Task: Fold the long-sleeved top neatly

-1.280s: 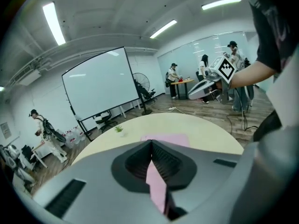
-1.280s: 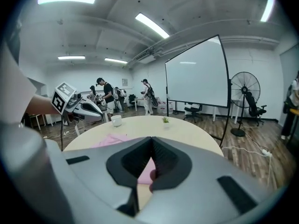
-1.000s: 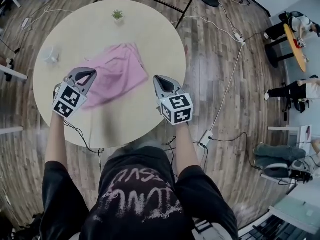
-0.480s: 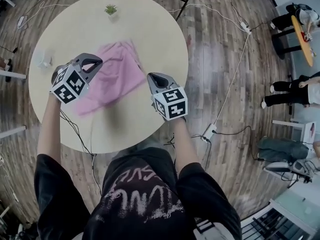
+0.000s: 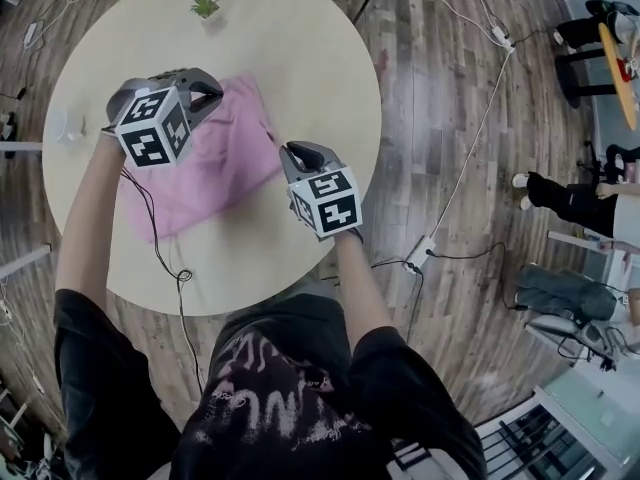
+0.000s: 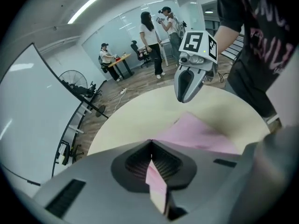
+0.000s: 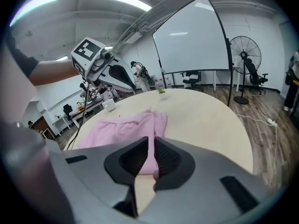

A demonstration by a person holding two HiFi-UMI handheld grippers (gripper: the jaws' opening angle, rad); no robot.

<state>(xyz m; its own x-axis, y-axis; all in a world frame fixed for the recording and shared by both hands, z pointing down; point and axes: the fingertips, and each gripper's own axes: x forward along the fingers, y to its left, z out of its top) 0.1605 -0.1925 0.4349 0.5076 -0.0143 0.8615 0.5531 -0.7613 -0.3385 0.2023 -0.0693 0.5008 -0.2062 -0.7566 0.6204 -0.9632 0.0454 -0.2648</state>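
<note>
Long-sleeved top (image 5: 225,158), plain pale pink and loosely doubled over, lies on the round cream table (image 5: 300,58). In the head view its long axis runs diagonally from lower left to upper right. The pale lettering on the person's black shirt (image 5: 270,388) is too warped to read. The left gripper (image 5: 205,88) is clamped on a fold of pink cloth. The right gripper (image 5: 290,153) has just been opening its jaws, which stand narrowly apart over the top's near edge.
</note>
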